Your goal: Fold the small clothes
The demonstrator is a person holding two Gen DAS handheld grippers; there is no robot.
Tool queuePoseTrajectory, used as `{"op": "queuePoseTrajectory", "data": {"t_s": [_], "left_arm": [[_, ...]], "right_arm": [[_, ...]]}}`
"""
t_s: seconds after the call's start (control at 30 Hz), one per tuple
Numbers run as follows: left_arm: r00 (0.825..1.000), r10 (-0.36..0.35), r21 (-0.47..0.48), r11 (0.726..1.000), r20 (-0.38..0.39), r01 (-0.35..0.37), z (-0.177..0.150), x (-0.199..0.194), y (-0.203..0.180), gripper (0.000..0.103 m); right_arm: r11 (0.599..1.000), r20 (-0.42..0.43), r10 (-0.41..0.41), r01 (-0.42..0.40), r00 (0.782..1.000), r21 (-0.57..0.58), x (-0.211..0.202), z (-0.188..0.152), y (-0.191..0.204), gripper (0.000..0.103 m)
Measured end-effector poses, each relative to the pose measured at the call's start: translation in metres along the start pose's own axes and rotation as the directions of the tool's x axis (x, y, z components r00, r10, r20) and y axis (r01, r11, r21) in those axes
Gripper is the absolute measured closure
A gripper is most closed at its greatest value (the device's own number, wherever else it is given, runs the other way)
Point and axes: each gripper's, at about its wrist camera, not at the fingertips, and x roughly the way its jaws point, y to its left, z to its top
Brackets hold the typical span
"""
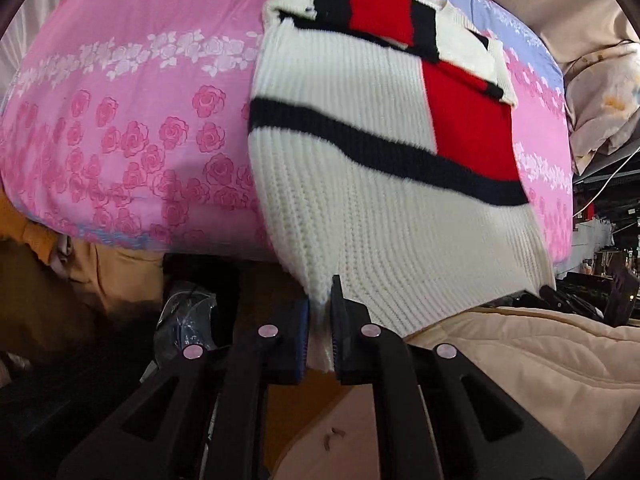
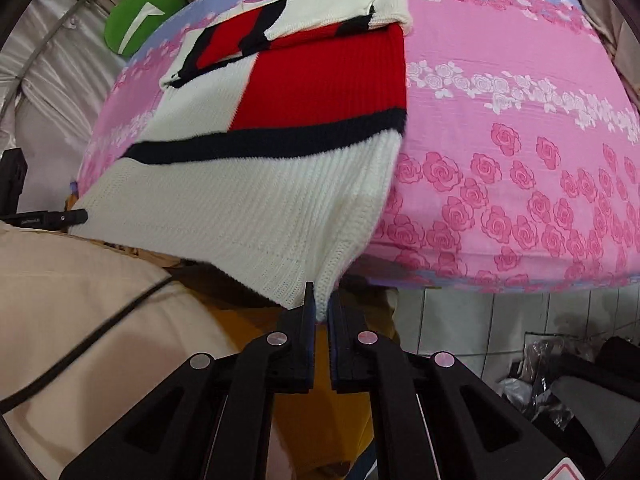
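A small white knit sweater (image 1: 360, 208) with a red block and navy stripes lies on a pink rose-print bed sheet (image 1: 120, 120), its sleeves folded over its far end. My left gripper (image 1: 320, 312) is shut on the sweater's near left hem corner, lifted off the bed edge. In the right wrist view the sweater (image 2: 256, 200) lies on the same sheet (image 2: 520, 140). My right gripper (image 2: 320, 312) is shut on the near right hem corner.
A beige quilted jacket (image 1: 540, 360) is below the bed edge, also in the right wrist view (image 2: 80, 300). A green cushion (image 2: 140, 16) sits at the far left. Orange cloth (image 2: 320, 400) and tiled floor (image 2: 480, 320) lie below.
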Motion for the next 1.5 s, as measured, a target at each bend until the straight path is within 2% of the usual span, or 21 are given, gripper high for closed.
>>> {"op": "queuePoseTrajectory", "data": {"t_s": [0.07, 0.1, 0.17, 0.2, 0.3, 0.33, 0.4, 0.53, 0.63, 0.8, 0.93, 0.97, 1.03, 1.07, 1.13, 1.17, 1.23, 1.3, 1.4, 1.43, 1.5], "left_arm": [[0.997, -0.003, 0.013, 1.0, 0.079, 0.002, 0.024, -0.019, -0.01, 0.095], [0.991, -0.012, 0.019, 1.0, 0.131, 0.01, 0.04, -0.029, -0.015, 0.095], [0.965, -0.053, 0.044, 0.998, 0.257, 0.043, 0.085, -0.051, -0.026, 0.095], [0.948, -0.066, 0.061, 0.997, 0.313, 0.049, 0.105, -0.058, -0.031, 0.095], [0.882, -0.073, 0.106, 0.994, 0.466, 0.027, 0.173, -0.067, -0.05, 0.095], [0.862, -0.065, 0.109, 0.994, 0.504, 0.011, 0.198, -0.063, -0.053, 0.095], [0.845, -0.039, 0.085, 0.996, 0.533, -0.008, 0.238, -0.047, -0.055, 0.095], [0.858, 0.026, 0.015, 0.999, 0.513, -0.039, 0.297, -0.002, -0.049, 0.095], [0.868, 0.078, -0.022, 0.997, 0.491, -0.077, 0.325, 0.033, -0.038, 0.094], [0.883, 0.132, -0.056, 0.991, 0.45, -0.119, 0.35, 0.07, -0.032, 0.094], [0.896, 0.143, -0.065, 0.99, 0.421, -0.127, 0.362, 0.092, -0.029, 0.089], [0.897, 0.142, -0.068, 0.99, 0.418, -0.125, 0.363, 0.096, -0.027, 0.088], [0.89, 0.123, -0.081, 0.992, 0.439, -0.097, 0.363, 0.095, -0.024, 0.077], [0.884, 0.114, -0.089, 0.993, 0.454, -0.083, 0.359, 0.089, -0.024, 0.073], [0.867, 0.082, -0.1, 0.994, 0.491, -0.037, 0.349, 0.071, -0.019, 0.05], [0.861, 0.068, -0.106, 0.994, 0.505, -0.017, 0.341, 0.06, -0.016, 0.044], [0.861, 0.049, -0.109, 0.994, 0.507, 0.008, 0.322, 0.046, -0.008, 0.034], [0.878, 0.026, -0.112, 0.993, 0.478, 0.031, 0.299, 0.042, 0.004, 0.033], [0.915, 0.0, -0.148, 0.987, 0.404, 0.065, 0.257, 0.054, 0.025, 0.033], [0.928, -0.004, -0.157, 0.985, 0.371, 0.067, 0.244, 0.062, 0.03, 0.033], [0.944, -0.002, -0.176, 0.982, 0.33, 0.064, 0.227, 0.076, 0.034, 0.034]], "right_arm": [[1.0, 0.071, 0.007, -0.006, 0.997, -0.019, -0.017, 0.022, 0.001, 0.099], [1.0, 0.143, 0.001, 0.003, 0.99, -0.026, -0.028, 0.044, -0.001, 0.099], [1.0, 0.27, 0.011, -0.011, 0.963, -0.003, -0.045, 0.083, -0.009, 0.099], [1.0, 0.346, 0.021, -0.027, 0.938, 0.014, -0.051, 0.11, -0.015, 0.099], [0.999, 0.492, 0.011, -0.032, 0.87, 0.033, -0.05, 0.177, -0.024, 0.099], [0.999, 0.518, -0.005, -0.02, 0.856, 0.042, -0.045, 0.195, -0.025, 0.099], [0.995, 0.553, -0.018, -0.04, 0.833, 0.093, -0.028, 0.237, -0.036, 0.099], [0.983, 0.57, -0.055, -0.055, 0.82, 0.174, 0.007, 0.29, -0.043, 0.099], [0.972, 0.559, -0.079, -0.06, 0.825, 0.226, 0.034, 0.322, -0.048, 0.099], [0.955, 0.535, -0.107, -0.063, 0.838, 0.29, 0.066, 0.354, -0.052, 0.099], [0.953, 0.51, -0.143, -0.021, 0.848, 0.302, 0.085, 0.366, -0.048, 0.097], [0.952, 0.518, -0.149, -0.019, 0.842, 0.305, 0.086, 0.367, -0.048, 0.092], [0.945, 0.561, -0.183, -0.012, 0.808, 0.326, 0.076, 0.363, -0.046, 0.084], [0.945, 0.581, -0.188, -0.016, 0.792, 0.327, 0.069, 0.361, -0.044, 0.072], [0.949, 0.616, -0.184, -0.025, 0.766, 0.314, 0.051, 0.348, -0.042, 0.061], [0.954, 0.619, -0.179, -0.019, 0.765, 0.299, 0.045, 0.339, -0.04, 0.06], [0.968, 0.594, -0.162, 0.009, 0.788, 0.252, 0.036, 0.311, -0.037, 0.056], [0.976, 0.549, -0.153, 0.037, 0.822, 0.215, 0.038, 0.281, -0.037, 0.05], [0.977, 0.427, -0.163, 0.086, 0.889, 0.193, 0.054, 0.226, -0.042, 0.048], [0.975, 0.397, -0.162, 0.084, 0.904, 0.207, 0.061, 0.214, -0.046, 0.048], [0.966, 0.353, -0.149, 0.06, 0.924, 0.25, 0.074, 0.197, -0.056, 0.048]]}}
